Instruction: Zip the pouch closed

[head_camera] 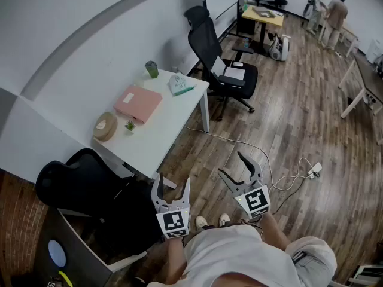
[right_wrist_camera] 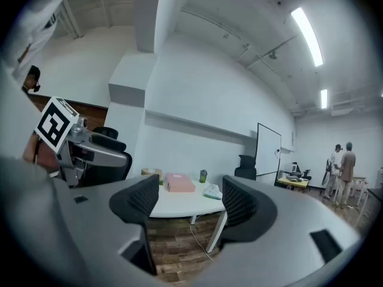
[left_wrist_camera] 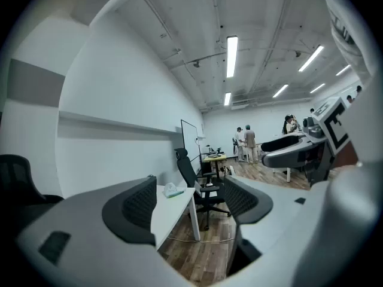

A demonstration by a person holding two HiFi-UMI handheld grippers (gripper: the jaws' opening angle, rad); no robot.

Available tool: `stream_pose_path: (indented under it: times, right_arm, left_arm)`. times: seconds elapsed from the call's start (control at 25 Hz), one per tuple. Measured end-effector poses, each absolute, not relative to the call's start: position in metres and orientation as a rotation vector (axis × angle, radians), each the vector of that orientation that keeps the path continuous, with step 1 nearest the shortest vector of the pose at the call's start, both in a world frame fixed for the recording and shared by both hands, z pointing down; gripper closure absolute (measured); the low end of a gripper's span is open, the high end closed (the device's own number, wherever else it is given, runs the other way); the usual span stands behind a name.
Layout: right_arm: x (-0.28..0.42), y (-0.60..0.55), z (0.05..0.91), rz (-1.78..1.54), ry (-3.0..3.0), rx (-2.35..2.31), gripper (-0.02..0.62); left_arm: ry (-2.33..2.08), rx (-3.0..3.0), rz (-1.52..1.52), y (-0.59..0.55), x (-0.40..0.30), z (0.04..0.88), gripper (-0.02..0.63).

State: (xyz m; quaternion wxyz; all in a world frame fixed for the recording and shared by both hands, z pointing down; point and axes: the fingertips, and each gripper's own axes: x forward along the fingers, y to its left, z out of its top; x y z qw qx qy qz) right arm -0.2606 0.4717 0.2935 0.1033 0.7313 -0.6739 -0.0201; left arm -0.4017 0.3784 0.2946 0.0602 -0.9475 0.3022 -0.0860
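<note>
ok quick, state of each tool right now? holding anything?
Left tool: open, nothing between the jaws.
Right tool: open, nothing between the jaws.

You hold two: the left hand-held gripper and the right hand-held gripper. Ahead of them, one bench carries one pink case, one pale pouch, one green cup, one small plant and one tan roll. Two chairs: the far chair, the near chair. Two people stand well beyond.
</note>
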Motion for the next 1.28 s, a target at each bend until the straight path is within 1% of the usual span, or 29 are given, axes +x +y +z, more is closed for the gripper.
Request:
stream_pose_path:
  times: [0.4,0.6,0.96,1.28]
  right_arm:
    - [-0.246,0.487,0.3,-0.02,-2.028,2.187,0.272]
    - [-0.232,0.484,0.297,-0.049,-2.012,2.191,0.236]
    - [-0.211,0.462,0.297,-0.054,-2.0,2.201,0.229]
    - [-0.188,0.419,0.302,-0.044,-1.964,2.192,0.23]
  left_arm:
    - [0.957,-2.86,-0.251,0.394,-0.39,0.295,0.261]
    - [0.976,-2.83,-0.241,0.396,-0.38,0.292,0.256]
    - [0.972,-2.836,-0.211,0.372,-0.358,0.292,0.256]
    - [0.956,-2.877,-0.187,0.327,-0.33,0.297,0.256]
